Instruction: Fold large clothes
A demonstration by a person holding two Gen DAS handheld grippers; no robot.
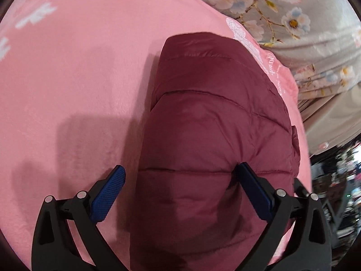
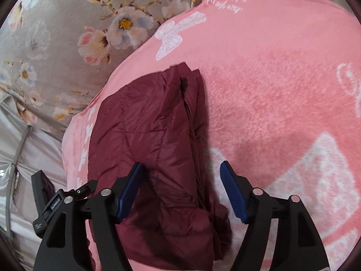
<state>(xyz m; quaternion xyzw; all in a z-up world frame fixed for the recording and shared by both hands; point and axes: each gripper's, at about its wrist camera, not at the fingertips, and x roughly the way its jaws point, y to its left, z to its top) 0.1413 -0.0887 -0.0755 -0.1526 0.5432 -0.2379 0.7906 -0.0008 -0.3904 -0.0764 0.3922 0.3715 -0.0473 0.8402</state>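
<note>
A maroon quilted puffer jacket lies folded into a narrow bundle on a pink fleece blanket. My left gripper is open just above the near end of the bundle, its blue pads spread to either side, with nothing between them but the jacket below. In the right wrist view the jacket shows its stacked layered edge on the right side. My right gripper is open over the jacket's near end, its left pad over the fabric and its right pad over the blanket.
A grey floral bedsheet lies beyond the blanket's edge; it also shows in the right wrist view. Dark clutter sits past the bed's right side. White prints mark the blanket.
</note>
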